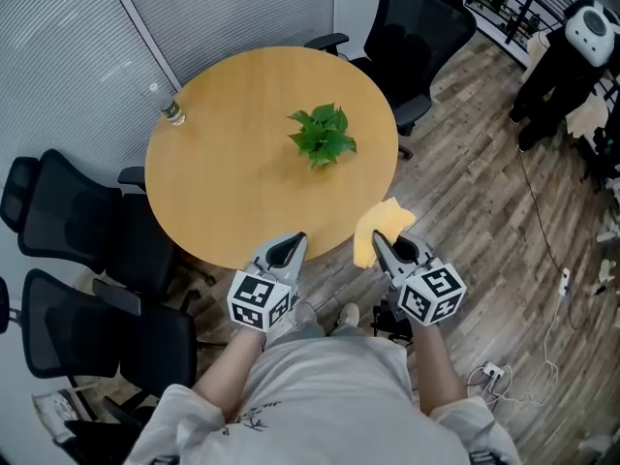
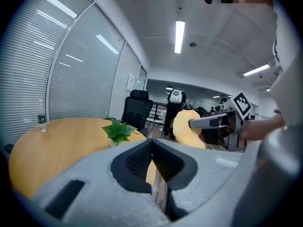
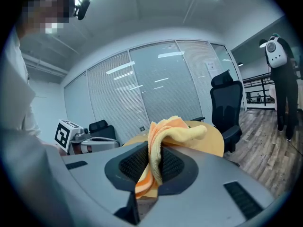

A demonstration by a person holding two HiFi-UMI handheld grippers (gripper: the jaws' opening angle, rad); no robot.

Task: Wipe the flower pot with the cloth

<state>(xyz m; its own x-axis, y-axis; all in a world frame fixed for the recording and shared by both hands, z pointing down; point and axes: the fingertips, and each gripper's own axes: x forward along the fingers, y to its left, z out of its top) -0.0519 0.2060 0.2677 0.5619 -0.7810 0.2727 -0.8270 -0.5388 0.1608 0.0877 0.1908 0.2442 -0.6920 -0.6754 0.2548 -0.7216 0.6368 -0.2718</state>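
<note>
Centrally, plant (image 1: 323,134) on round table (image 1: 223,182); black chairs (image 1: 68,211) around; plank floor (image 1: 484,192).

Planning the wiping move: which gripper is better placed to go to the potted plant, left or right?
Right. The right gripper is shut on the yellow cloth, near the table edge with the potted plant ahead. The left gripper is shut and empty.
</note>
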